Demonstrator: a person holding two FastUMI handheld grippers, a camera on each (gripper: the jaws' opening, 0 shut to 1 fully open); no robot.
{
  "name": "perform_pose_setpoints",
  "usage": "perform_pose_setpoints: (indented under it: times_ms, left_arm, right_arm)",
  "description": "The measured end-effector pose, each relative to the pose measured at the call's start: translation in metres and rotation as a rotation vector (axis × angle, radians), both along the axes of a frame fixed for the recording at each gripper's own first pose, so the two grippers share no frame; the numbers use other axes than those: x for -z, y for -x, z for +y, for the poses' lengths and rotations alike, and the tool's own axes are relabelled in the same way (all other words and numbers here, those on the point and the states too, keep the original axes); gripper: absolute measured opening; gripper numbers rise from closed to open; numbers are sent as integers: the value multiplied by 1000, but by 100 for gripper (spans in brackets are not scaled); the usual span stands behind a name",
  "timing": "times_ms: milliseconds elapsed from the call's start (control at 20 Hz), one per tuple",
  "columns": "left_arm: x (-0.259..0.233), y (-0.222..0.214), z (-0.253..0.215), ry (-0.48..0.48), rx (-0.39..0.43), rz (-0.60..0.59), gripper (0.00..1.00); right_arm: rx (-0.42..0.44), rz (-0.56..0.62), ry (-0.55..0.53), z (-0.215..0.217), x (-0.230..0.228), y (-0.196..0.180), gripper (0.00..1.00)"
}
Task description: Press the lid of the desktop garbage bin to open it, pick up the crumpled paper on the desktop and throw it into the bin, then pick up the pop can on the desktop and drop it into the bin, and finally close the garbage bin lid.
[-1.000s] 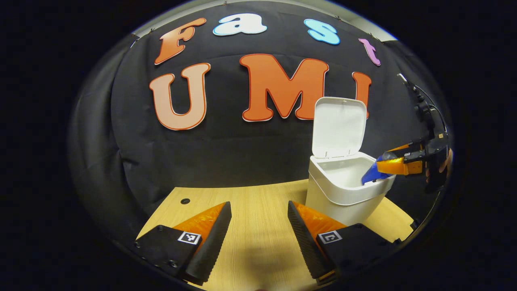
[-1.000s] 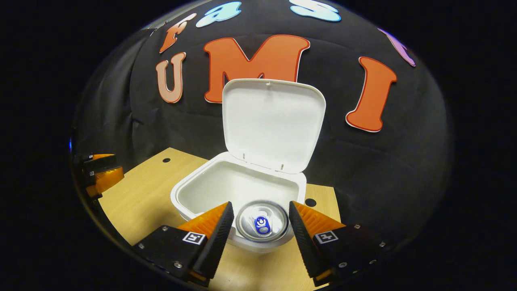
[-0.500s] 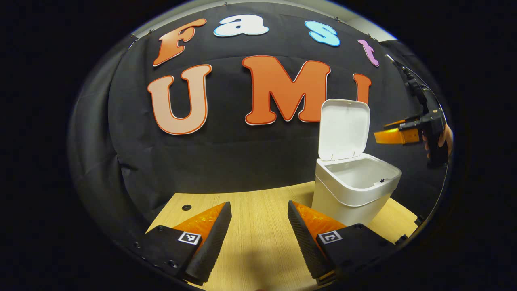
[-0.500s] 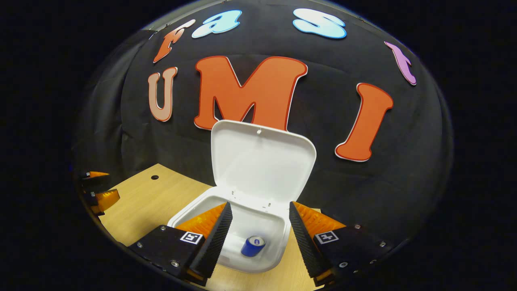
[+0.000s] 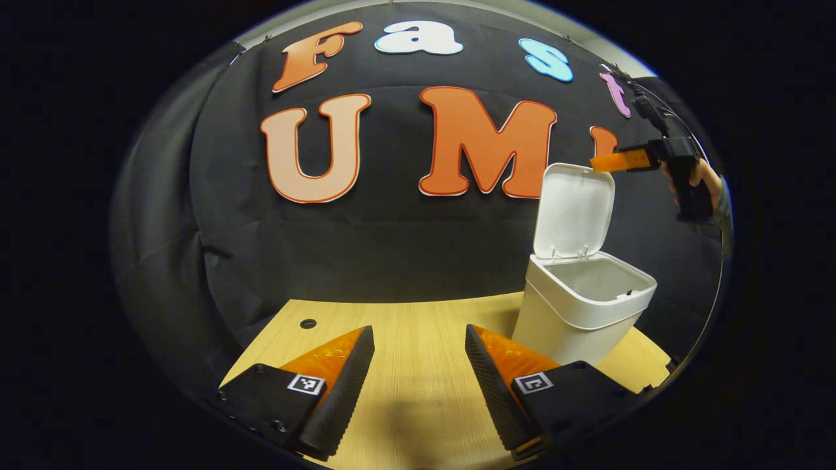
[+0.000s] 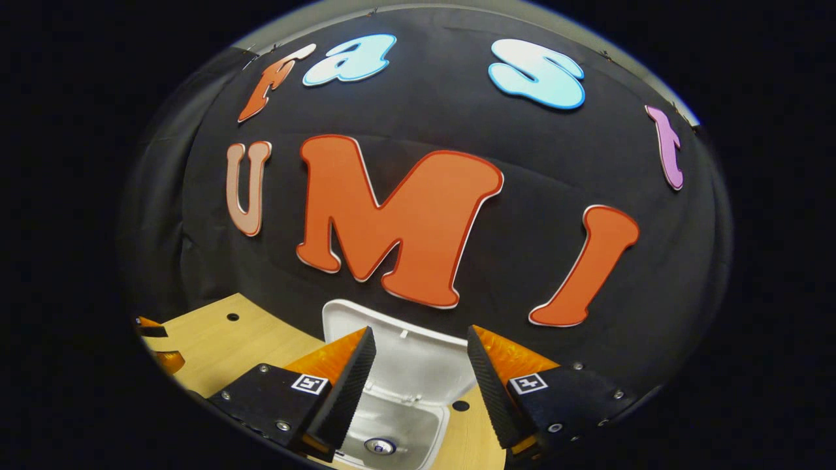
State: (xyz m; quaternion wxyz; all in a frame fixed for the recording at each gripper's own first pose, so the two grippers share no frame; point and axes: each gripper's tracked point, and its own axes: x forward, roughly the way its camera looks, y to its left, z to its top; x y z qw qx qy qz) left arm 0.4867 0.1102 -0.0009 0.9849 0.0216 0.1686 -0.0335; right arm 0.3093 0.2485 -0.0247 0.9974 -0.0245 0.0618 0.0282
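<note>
The white bin (image 5: 575, 313) stands on the right of the wooden table (image 5: 418, 398), its lid (image 5: 575, 212) swung up and upright. In the right gripper view I look down past the lid (image 6: 418, 359) into the bin (image 6: 401, 418), where the pop can (image 6: 380, 446) lies at the bottom. My right gripper (image 6: 420, 333) is open and holds nothing. In the left gripper view the right gripper (image 5: 601, 162) hovers level with the lid's top edge, held by a hand (image 5: 705, 176). My left gripper (image 5: 418, 333) is open low over the table, left of the bin.
The table has a small round hole (image 5: 307, 323) near its back left and another hole (image 6: 460, 405) beside the bin. The black cloth wall stands close behind the bin. The left gripper (image 6: 153, 343) peeks in at the far left of the right gripper view.
The can left the right gripper's open fingers and dropped to the bin's bottom. The right gripper rose from the bin's rim to the height of the lid's top edge. The left gripper barely moved.
</note>
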Motion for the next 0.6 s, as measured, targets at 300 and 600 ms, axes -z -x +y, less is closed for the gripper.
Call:
perform_pose_setpoints:
  times_ms: [300, 600]
  left_arm:
    - [-1, -3, 19, -21, -32, -15, 90]
    - [3, -3, 19, -13, -33, -6, 90]
  right_arm:
    - [21, 53, -15, 4, 3, -32, 85]
    - [-18, 110, -88, 17, 16, -18, 75]
